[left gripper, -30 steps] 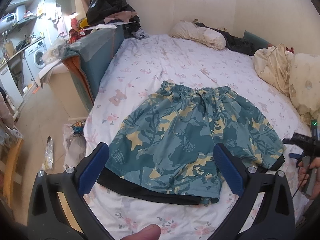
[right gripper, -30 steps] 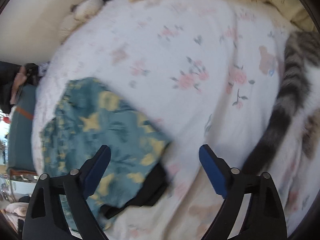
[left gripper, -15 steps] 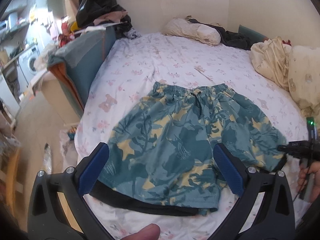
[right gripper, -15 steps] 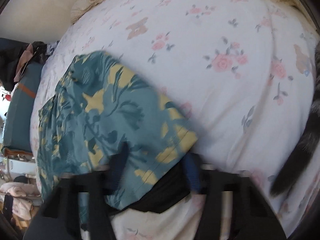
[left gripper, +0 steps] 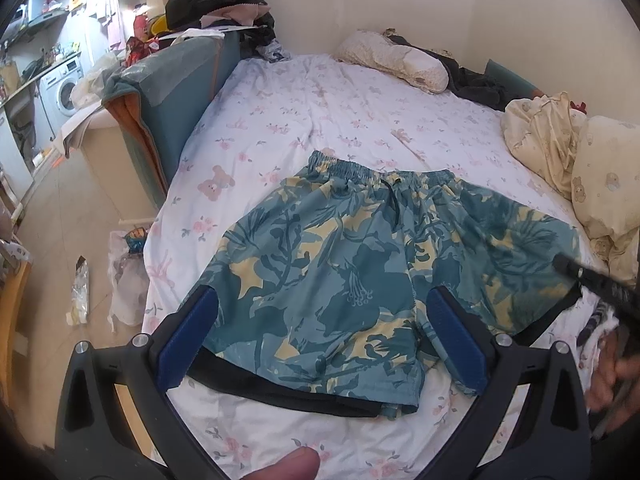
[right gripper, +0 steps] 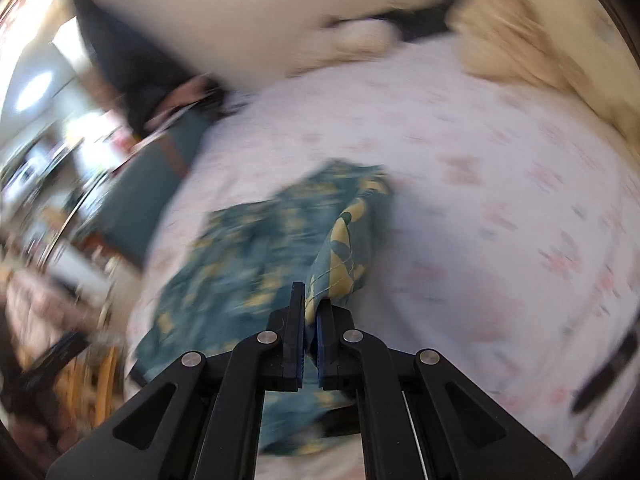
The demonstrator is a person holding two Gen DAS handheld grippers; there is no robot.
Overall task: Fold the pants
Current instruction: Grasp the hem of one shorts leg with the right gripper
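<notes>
Teal shorts with a yellow leaf print (left gripper: 360,264) lie on the flowered bed sheet (left gripper: 320,104), waistband away from me, black lining showing at the leg hems. My left gripper (left gripper: 324,340) hangs open just above the near hem of the left leg, touching nothing. In the right wrist view my right gripper (right gripper: 309,300) is shut on the shorts (right gripper: 340,248), pinching the hem corner of the right leg, which is lifted off the sheet. The right gripper's black body (left gripper: 600,280) shows at the right edge of the left wrist view, over that leg.
Pillows (left gripper: 396,60) and a cream quilt (left gripper: 560,148) line the far and right sides of the bed. A teal padded headboard (left gripper: 176,92) stands at the bed's left edge, with floor, bags and a washing machine (left gripper: 60,92) beyond. A hand (left gripper: 616,372) is at lower right.
My right gripper closed on the right leg's hem corner, then rose and rolled, lifting the fabric. The left gripper stayed open over the near hem.
</notes>
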